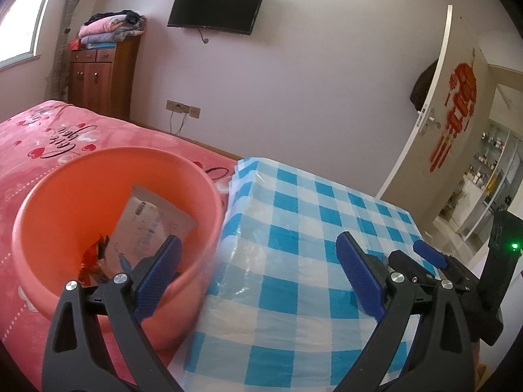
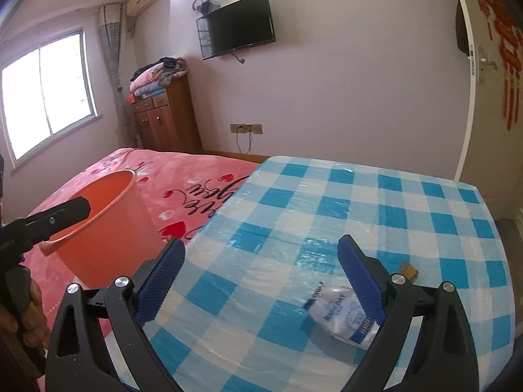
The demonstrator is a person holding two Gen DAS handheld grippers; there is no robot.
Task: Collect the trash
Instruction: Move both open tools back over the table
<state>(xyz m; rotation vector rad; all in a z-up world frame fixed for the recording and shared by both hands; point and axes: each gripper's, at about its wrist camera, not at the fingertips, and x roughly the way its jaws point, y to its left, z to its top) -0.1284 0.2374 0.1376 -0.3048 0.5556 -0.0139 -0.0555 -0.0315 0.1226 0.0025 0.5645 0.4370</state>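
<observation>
- A white plastic wrapper (image 2: 343,318) lies on the blue-checked tablecloth (image 2: 359,196), just beside the right gripper (image 2: 261,277), whose jaws gape empty.
- The left gripper (image 1: 258,271), likewise wide open, hovers at the orange bucket (image 1: 65,196) holding a paper packet (image 1: 153,225), on the pink bedspread (image 1: 32,137).
</observation>
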